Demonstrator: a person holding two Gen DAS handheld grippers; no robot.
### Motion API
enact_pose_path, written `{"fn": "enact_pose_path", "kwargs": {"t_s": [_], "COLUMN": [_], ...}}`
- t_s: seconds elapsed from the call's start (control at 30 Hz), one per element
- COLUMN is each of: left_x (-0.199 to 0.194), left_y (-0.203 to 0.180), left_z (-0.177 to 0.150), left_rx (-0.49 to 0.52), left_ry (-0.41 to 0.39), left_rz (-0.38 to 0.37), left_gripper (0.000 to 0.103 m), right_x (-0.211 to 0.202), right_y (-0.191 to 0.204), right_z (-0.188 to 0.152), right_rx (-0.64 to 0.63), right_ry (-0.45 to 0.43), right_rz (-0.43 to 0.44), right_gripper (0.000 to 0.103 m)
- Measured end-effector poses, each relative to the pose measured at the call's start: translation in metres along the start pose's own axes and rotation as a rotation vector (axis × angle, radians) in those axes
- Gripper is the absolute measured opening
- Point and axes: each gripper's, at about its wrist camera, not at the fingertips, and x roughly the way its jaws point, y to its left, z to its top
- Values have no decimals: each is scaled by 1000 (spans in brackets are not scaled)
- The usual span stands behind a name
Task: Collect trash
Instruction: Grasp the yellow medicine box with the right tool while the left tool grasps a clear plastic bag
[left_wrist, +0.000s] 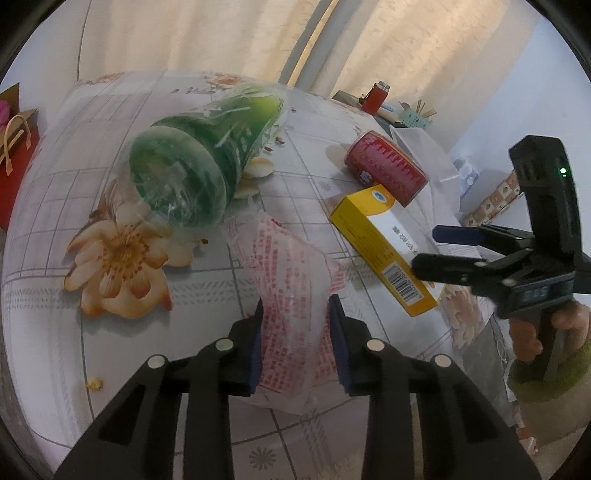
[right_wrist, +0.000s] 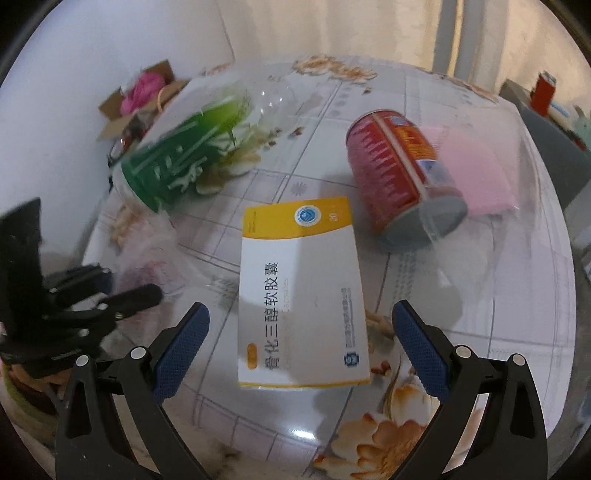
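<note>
A crumpled white plastic bag with red print (left_wrist: 291, 291) lies on the floral table (left_wrist: 74, 350). My left gripper (left_wrist: 295, 314) has its jaws around the bag's near end, pads close to it. A yellow-and-white medicine box (right_wrist: 301, 291) lies flat; my right gripper (right_wrist: 300, 325) is open with its jaws wide on either side of the box. The box also shows in the left wrist view (left_wrist: 384, 251), with the right gripper (left_wrist: 424, 247) at its end. A green plastic cup (left_wrist: 199, 155) and a red can (right_wrist: 399, 173) lie on their sides.
Peanut shells (left_wrist: 255, 173) and crumbs lie by the cup. A pink sheet (right_wrist: 480, 173) lies behind the can. A cardboard box (right_wrist: 144, 99) stands off the table's far left. A red flask (left_wrist: 375, 98) and clutter stand beyond the table's right edge.
</note>
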Motion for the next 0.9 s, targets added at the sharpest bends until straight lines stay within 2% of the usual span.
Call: {"fn": "enact_pose_path", "kwargs": {"t_s": [0.07,0.2,0.3,0.57,0.9], "left_x": [0,0,-1,-2,-7], "left_y": [1,1,0,-5,-9], "left_z": [-1,0,-1,-1,0], "left_rx": [-5,-12,-15,-7,-11], "left_ry": [-1,-3,-4,-4,0], "left_rz": [0,5,10,38,36], "left_gripper": [30,30,30,29,28], "right_x": [4,12,15,11,-9], "right_y": [2,9,10,11,2], "right_z": [0,-1,-3,-14,-37], "right_rx": [-17,-33,-36,-31,66], "right_ry": [7,21,34,17,-31], "right_rz": [-9,-23,-34,-24,47], "right_gripper": [93,76,69,68,68]}}
